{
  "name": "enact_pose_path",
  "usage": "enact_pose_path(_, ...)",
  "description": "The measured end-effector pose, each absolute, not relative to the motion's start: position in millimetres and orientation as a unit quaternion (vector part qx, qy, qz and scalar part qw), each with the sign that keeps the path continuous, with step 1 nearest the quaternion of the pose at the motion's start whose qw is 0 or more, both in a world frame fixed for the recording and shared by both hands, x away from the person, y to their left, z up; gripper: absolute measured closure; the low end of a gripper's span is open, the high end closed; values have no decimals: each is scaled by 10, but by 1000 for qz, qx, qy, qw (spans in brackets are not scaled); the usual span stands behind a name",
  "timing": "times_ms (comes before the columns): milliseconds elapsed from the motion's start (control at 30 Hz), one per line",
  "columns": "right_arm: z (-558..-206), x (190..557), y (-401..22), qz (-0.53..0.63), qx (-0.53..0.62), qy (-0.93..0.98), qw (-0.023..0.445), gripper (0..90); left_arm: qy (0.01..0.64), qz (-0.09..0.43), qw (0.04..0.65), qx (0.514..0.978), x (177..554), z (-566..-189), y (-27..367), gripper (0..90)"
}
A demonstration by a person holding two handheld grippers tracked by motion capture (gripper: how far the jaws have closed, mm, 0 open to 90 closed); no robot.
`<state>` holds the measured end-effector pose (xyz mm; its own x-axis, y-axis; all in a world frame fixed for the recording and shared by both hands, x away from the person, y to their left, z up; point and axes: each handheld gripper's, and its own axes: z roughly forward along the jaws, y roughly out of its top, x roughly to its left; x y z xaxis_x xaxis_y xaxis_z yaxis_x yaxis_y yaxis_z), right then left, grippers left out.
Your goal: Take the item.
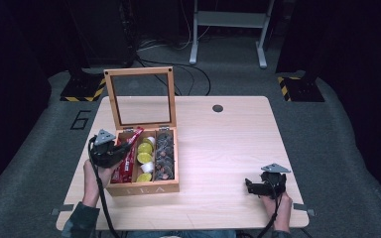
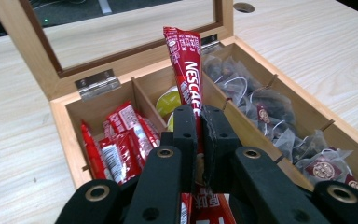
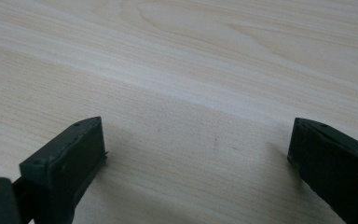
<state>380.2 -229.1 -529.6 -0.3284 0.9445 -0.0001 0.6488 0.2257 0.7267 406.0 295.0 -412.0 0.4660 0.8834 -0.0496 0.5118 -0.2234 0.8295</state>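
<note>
From the high view we see the open wooden box with a glass lid [image 1: 144,186] near the table's [image 1: 228,144] left edge, "TEA" faint on its front, and both grippers. In the left gripper view, the left gripper [image 2: 199,122] pinches a red Nescafé stick sachet [image 2: 186,70] above the box's compartments; the lower sachet is hidden. In the right gripper view, the right gripper [image 3: 196,154] stands spread over bare wood.

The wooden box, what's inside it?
The wooden box holds red coffee sticks, yellow-lidded pods and tea bags. The left tongs pinch one stick, hiding what lies beneath.
</note>
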Motion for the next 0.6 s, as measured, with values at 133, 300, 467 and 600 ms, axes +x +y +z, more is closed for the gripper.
enact_pose_path(133,-5296,3802,-2290,322,532,748,229,35,458,221,417,753,4082,-4092,2898,848)
enact_pose_path(300,-5296,3802,-2291,323,532,748,229,36,445,219,425,758,4108,-4057,2820,848)
enact_pose_path(467,-5296,3802,-2290,323,532,748,229,38,427,219,429,765,4118,-4028,2724,848)
enact_pose_path(600,-5296,3800,-2289,322,532,749,230,39,416,216,428,772,4148,-4008,2647,847)
